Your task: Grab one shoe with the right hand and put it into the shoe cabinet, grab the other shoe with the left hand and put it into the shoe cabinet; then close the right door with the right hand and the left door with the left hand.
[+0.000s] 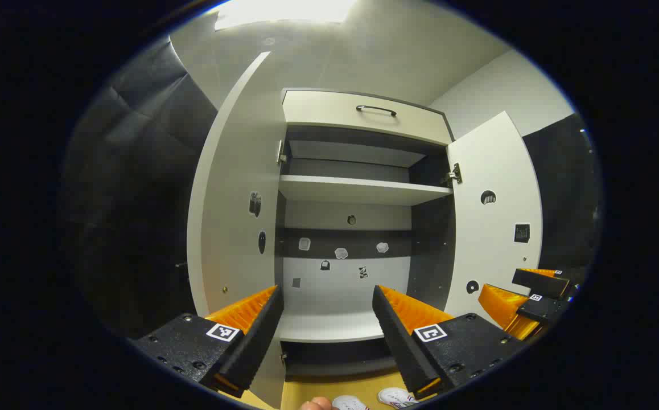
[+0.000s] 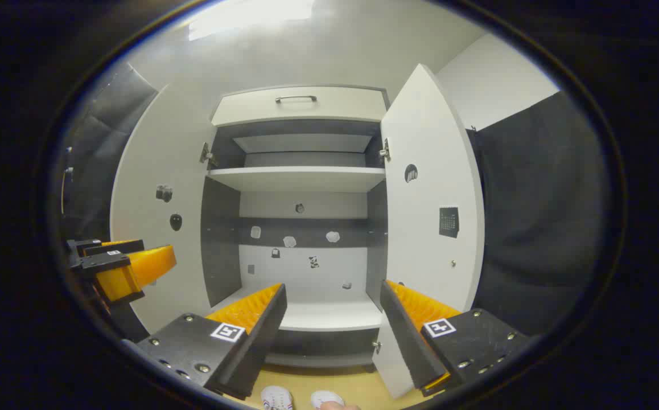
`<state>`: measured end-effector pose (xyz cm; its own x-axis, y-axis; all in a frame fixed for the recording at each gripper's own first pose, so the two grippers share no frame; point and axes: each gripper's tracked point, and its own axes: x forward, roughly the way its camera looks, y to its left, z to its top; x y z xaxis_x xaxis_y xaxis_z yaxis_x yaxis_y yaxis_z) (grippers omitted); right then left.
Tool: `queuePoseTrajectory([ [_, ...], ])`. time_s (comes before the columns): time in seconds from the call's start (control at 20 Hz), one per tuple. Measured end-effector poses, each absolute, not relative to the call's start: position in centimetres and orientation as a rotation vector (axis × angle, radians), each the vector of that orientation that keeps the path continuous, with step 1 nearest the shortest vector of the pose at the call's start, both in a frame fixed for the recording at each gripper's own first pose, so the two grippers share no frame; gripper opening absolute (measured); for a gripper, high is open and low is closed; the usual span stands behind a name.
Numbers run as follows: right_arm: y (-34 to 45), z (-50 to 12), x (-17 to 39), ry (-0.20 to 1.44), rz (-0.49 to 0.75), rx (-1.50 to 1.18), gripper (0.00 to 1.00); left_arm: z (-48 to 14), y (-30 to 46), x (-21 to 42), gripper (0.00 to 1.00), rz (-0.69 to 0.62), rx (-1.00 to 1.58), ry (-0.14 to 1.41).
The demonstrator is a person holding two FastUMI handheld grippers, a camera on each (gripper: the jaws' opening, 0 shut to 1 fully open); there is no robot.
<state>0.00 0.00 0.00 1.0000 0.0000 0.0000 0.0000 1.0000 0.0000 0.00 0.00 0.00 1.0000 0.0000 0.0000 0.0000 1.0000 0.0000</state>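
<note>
Facing the open shoe cabinet [image 1: 358,228], both grippers hang in front of it with nothing between their fingers. At the far left of the left gripper view the dark booth cloth [image 1: 136,199] hangs, then the left door [image 1: 233,228] stands swung wide, small stickers on its inner face. The left gripper [image 1: 326,319] comes next, its fingers spread apart and framing the bare lower shelf [image 1: 329,327]. Above that sit an upper shelf [image 1: 363,189] and a drawer [image 1: 363,117] with a dark handle. Further right the right door [image 1: 494,228] is also open, and the right gripper [image 1: 526,299] shows beyond it near the edge.

In the right gripper view the left gripper appears at the left edge, then the left door, the cabinet's interior and the right door [image 2: 429,199]. The right gripper [image 2: 332,324] has its fingers spread wide as well.

Two white shoes [image 1: 372,400] lie side by side on the wooden floor [image 1: 329,390] below the cabinet front, at the very bottom of both views [image 2: 301,398], outside the cabinet.
</note>
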Motion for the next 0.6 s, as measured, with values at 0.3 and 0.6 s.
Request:
queuePoseTrajectory([
  [0.3, 0.1, -0.3, 0.4, 0.007, 0.001, -0.003, 0.98, -0.3, 0.8, 0.3, 0.96, 0.017, -0.004, 0.009],
  [0.6, 0.5, -0.9, 1.6, 0.012, 0.011, -0.002, 0.98, -0.7, 1.8, 0.3, 0.96, 0.041, 0.004, 0.020],
])
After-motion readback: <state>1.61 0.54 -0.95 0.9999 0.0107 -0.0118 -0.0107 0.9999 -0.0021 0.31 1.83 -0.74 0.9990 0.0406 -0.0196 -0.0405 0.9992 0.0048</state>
